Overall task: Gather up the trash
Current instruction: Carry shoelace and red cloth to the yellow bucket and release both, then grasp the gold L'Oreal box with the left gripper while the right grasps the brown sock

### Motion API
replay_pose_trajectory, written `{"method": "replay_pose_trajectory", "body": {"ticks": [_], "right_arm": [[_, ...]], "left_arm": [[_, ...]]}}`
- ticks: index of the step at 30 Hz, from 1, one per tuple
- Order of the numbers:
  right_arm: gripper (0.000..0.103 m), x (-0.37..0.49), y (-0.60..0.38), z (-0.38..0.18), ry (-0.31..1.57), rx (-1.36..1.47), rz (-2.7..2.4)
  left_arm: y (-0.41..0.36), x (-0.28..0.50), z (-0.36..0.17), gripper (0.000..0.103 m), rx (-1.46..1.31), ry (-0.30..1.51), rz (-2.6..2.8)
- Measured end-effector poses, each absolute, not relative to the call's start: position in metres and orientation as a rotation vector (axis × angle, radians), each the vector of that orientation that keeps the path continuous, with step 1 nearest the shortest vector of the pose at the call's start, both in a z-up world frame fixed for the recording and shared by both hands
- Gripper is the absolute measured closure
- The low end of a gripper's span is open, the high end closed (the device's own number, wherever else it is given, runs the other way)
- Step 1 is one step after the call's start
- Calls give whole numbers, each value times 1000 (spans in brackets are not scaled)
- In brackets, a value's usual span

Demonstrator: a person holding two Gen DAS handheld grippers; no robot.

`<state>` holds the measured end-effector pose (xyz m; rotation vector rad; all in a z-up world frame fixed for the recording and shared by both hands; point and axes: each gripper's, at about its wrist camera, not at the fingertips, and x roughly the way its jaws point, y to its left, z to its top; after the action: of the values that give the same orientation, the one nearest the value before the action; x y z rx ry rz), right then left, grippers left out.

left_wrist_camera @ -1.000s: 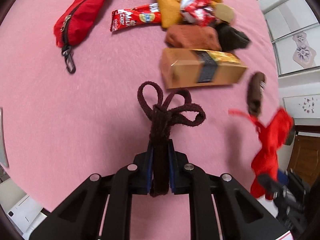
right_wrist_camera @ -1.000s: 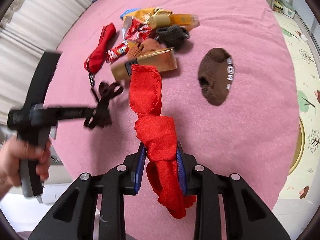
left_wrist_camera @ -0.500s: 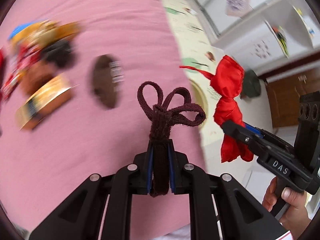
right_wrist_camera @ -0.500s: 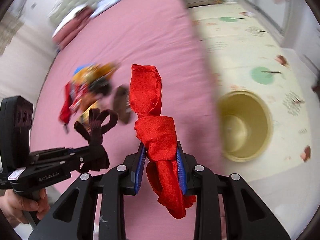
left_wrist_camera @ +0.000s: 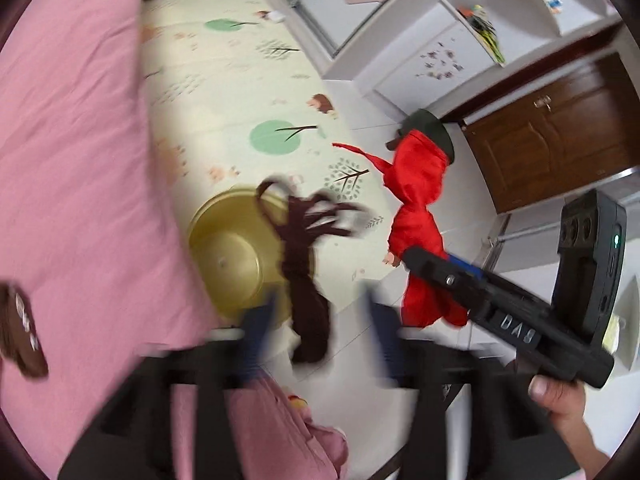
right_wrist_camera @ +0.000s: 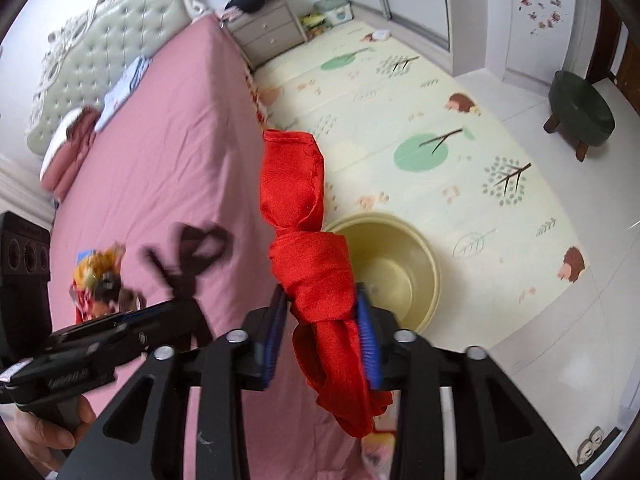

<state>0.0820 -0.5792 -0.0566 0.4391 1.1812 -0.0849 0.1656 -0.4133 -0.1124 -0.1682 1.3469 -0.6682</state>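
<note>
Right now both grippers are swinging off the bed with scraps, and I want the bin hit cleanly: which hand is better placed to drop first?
Left. Its jaws have just been opening, and the brown fabric knot hangs loose directly over the gold bin. The right gripper, also opening, has the red cloth between its pads, beside the bin's near rim.

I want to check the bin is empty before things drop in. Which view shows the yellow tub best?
The right wrist view: the yellow tub shows sharply, most of its inside bare, though the red cloth hides one edge. In the left wrist view the blurred brown cord crosses it.
</note>
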Motion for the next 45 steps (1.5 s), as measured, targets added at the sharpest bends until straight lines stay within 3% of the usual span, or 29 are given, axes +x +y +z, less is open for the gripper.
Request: {"method": "replay_pose_trajectory", "body": {"ticks": [1, 11, 33, 45], "right_arm": [[57, 83, -586, -55, 1176, 429, -106], [57, 88, -568, -67, 1222, 426, -50], [57, 98, -320, -73, 1322, 355, 270], [57, 121, -264, -103, 1381, 357, 246]], "left_arm": [[-419, 169, -111, 30, -151, 1338, -662], [-375, 160, -112, 29, -30, 1350, -583], [-146, 122, -111, 29, 91, 1312, -345], [-78, 148, -137, 29, 163, 1344, -390]]}}
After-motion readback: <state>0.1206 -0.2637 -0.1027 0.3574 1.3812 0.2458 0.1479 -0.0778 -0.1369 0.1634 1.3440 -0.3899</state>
